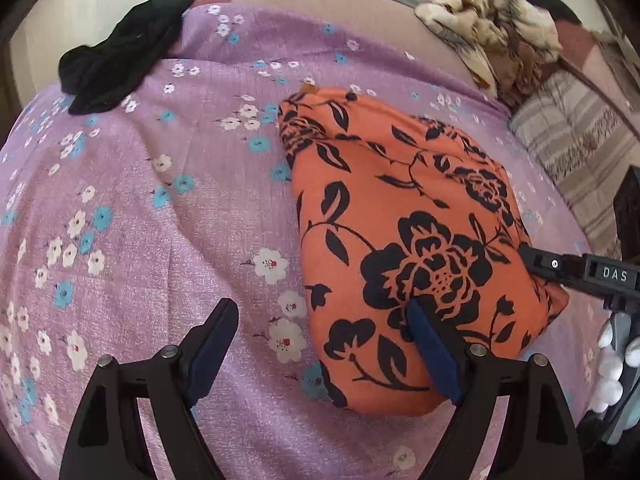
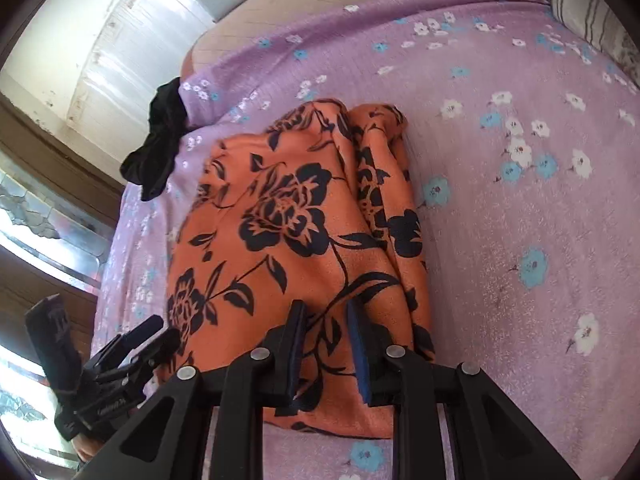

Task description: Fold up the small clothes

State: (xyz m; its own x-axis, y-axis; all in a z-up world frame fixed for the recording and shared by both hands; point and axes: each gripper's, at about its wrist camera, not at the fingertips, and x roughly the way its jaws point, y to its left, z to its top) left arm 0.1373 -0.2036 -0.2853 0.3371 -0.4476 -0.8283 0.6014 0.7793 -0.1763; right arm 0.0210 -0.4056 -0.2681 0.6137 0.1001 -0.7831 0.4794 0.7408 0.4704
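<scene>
Left gripper (image 1: pixel 320 320) wide open, released, one finger over the orange garment (image 1: pixel 400 208); right gripper (image 2: pixel 322 312) narrowly parted above it, grasp possibly none, contact unclear.

Black left gripper (image 1: pixel 320 344) and right gripper (image 2: pixel 324 340), silver screws, dark blue pads on fingers (image 1: pixel 434 356), white "DAS" lettering

Bed (image 1: pixel 360 40) under a lilac flowered sheet (image 1: pixel 160 200)

A folded orange garment (image 1: pixel 400 220) with black flowers lies on the sheet beneath the right gripper (image 2: pixel 322 312), and partly under the left gripper (image 1: pixel 320 312). Far ahead of the left gripper, a black cloth (image 1: pixel 116 60) sits at the sheet's edge; a beige bundle (image 1: pixel 492 28) lies ahead to its right.
</scene>
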